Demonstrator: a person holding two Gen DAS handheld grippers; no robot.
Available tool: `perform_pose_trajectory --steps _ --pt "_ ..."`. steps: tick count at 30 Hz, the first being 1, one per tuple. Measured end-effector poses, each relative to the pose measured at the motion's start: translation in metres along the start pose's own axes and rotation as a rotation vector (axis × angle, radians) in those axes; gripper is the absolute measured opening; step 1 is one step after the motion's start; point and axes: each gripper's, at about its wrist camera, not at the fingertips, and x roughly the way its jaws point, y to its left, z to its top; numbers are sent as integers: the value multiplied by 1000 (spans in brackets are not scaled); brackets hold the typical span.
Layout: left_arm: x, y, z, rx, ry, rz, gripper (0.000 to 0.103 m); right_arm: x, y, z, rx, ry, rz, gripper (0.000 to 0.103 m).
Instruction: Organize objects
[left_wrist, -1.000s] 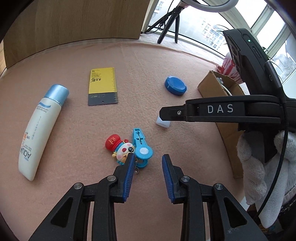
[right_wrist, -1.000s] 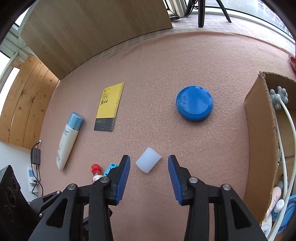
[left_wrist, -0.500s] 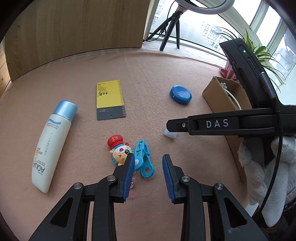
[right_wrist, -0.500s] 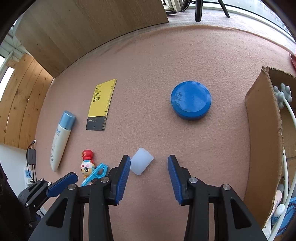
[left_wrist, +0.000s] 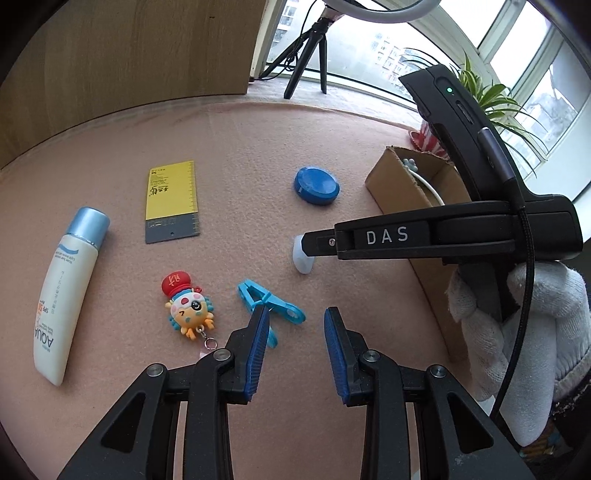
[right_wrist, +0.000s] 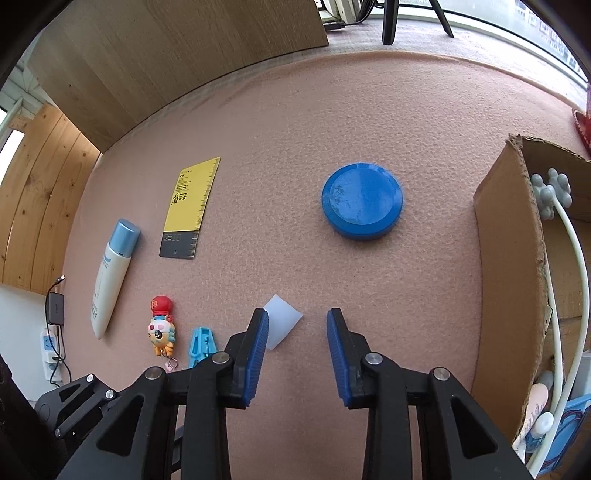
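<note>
My left gripper (left_wrist: 297, 311) is open and hovers just above a light blue clip (left_wrist: 269, 301), which lies by its left fingertip. Left of the clip lies a cartoon keychain doll (left_wrist: 186, 306) with a red hat. My right gripper (right_wrist: 297, 314) points down at a small white cap (right_wrist: 280, 325). Its jaws are closing with the cap between them, close to the left finger, and the right pad stands clear of it. In the left wrist view the right gripper (left_wrist: 308, 243) shows side-on above the cap (left_wrist: 303, 260), held by a white-gloved hand (left_wrist: 535, 332).
On the pink felt lie a white sunscreen bottle (left_wrist: 66, 291), a yellow ruler card (left_wrist: 171, 201) and a blue round lid (right_wrist: 362, 201). An open cardboard box (right_wrist: 509, 266) holding a white cable and other items stands at the right. A wooden panel backs the table.
The left gripper has drawn back from the doll and clip, and the clip now lies turned and apart from the doll. The right jaws have narrowed around the white cap.
</note>
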Motion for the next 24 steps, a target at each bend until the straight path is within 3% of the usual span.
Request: perform_pose_trajectory --steps 9,16,18,24 --pt "24 -3 3 -18 47 48 45 -6 0 5 28 -11 34 31" --pt "35 2 -4 -58 66 68 45 7 3 8 65 19 69 36" --pt "36 5 -6 -72 67 57 37 9 4 10 68 18 76 36" --pt "34 8 -9 -101 54 63 35 11 10 12 39 23 70 36"
